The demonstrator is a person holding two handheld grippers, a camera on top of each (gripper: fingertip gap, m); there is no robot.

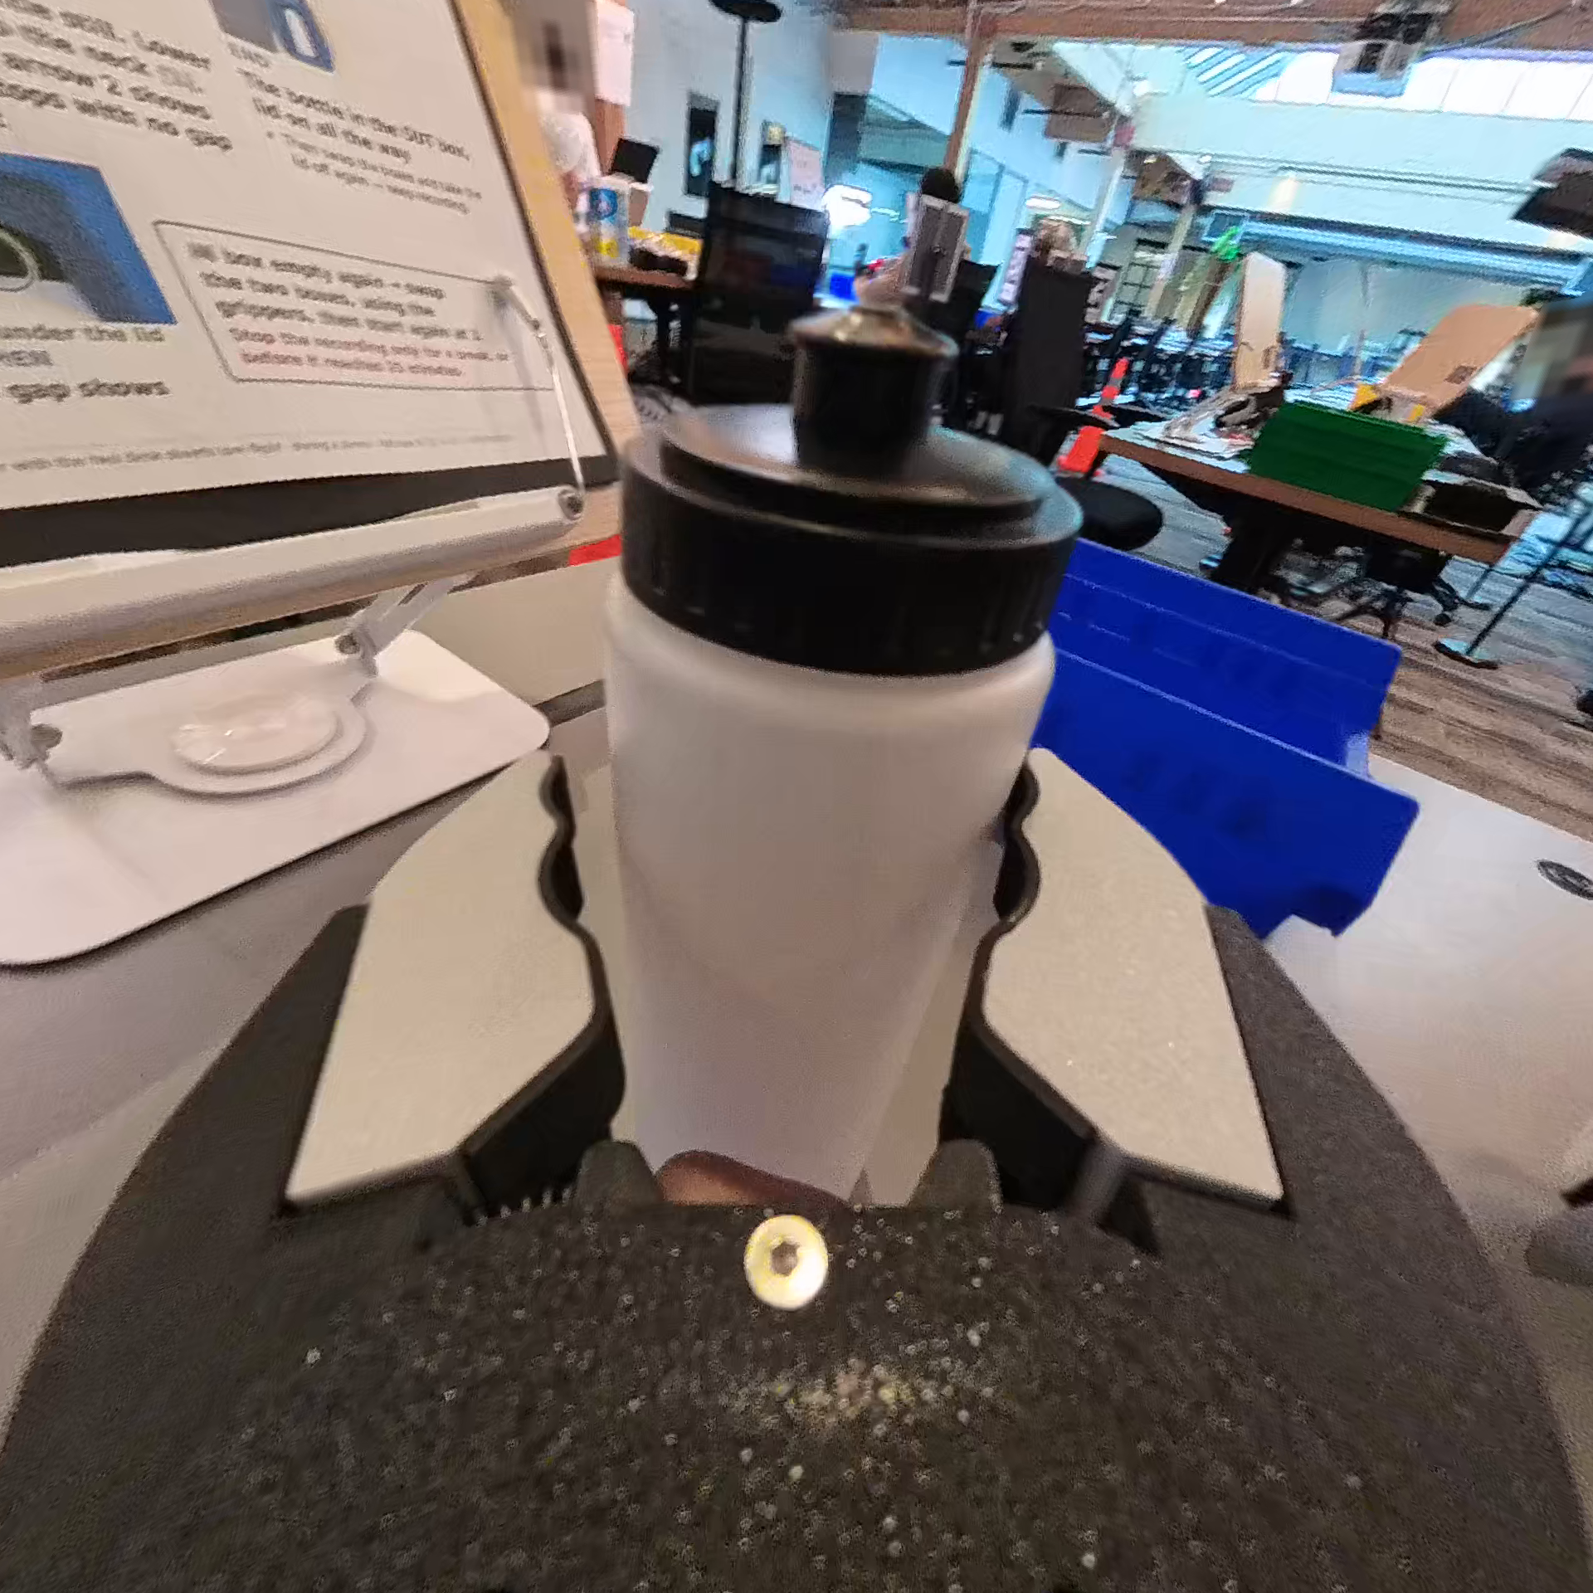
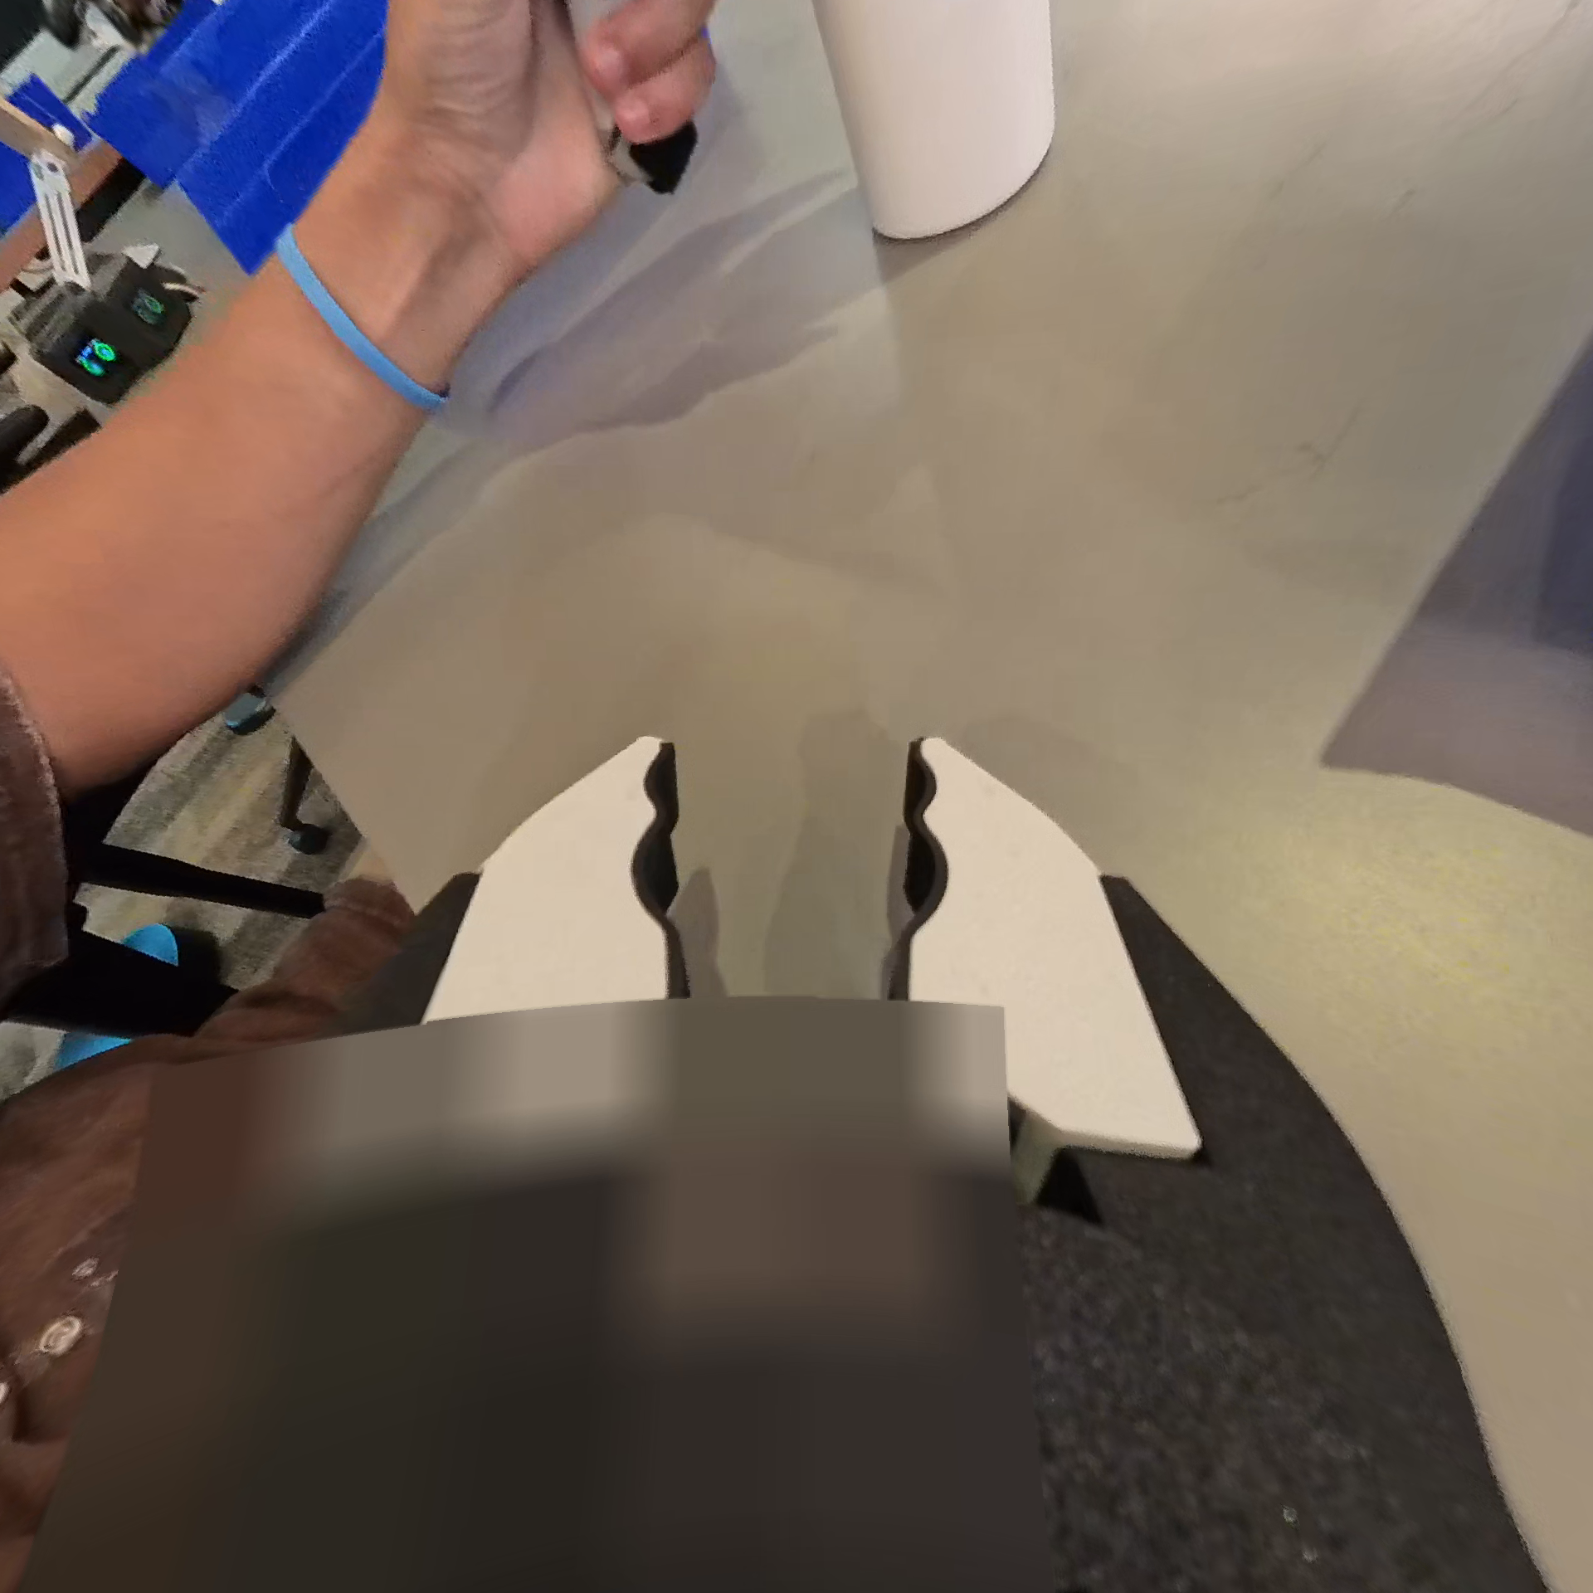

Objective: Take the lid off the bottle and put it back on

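A white bottle (image 1: pixel 819 819) with a black screw lid (image 1: pixel 849 552) and pull spout on it stands upright between the fingers of my left gripper (image 1: pixel 793 776). The left pad (image 1: pixel 560 845) stands clear of the bottle with a strip of table showing between them; the right pad (image 1: pixel 1017 845) is right at the bottle's side. The jaws are wide, so this gripper is open. In the right wrist view the bottle's base (image 2: pixel 944 121) rests on the table at the top. My right gripper (image 2: pixel 789 750) is open and empty above the bare table, nearer than the bottle.
A blue bin (image 1: pixel 1224 733) sits right of the bottle. A white stand (image 1: pixel 259 759) with an instruction sheet stands at the left. A person's hand and forearm (image 2: pixel 362 284) with a blue wristband reach in at the upper left. The table edge (image 2: pixel 345 655) runs at the left.
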